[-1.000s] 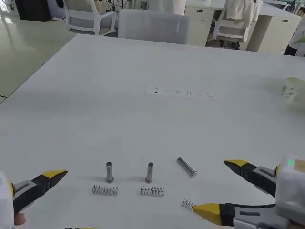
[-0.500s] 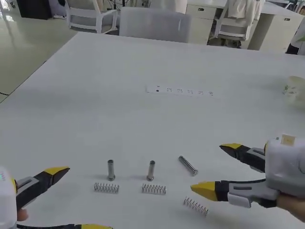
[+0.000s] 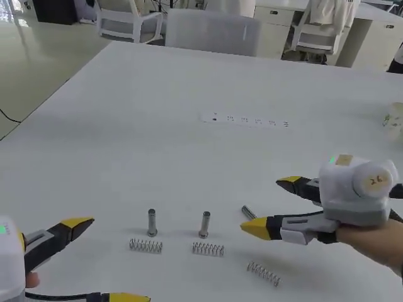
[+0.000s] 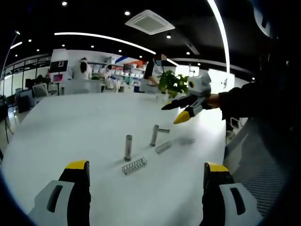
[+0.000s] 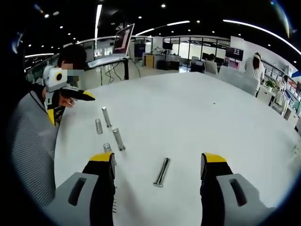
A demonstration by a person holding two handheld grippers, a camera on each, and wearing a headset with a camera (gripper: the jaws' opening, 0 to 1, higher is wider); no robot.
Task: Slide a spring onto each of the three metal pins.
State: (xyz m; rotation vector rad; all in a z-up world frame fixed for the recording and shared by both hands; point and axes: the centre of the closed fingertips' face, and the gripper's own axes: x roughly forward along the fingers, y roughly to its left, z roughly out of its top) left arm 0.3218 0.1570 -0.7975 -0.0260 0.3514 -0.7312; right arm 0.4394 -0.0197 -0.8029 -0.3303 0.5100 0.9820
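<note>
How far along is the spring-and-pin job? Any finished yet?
None done: left spring, middle spring and right spring lie loose on the table. In hand: nothing; the open right gripper hovers at the lying pin, left gripper open. All three are left to do.

The worktop (image 3: 126,126) is smooth and white, with a soft matt sheen. Ahead of the right claw (image 5: 158,157), between its jaws, lies a pin (image 5: 161,172) of polished shiny metal. The spring (image 3: 263,273) nearest this claw is thin bare wire.
</note>
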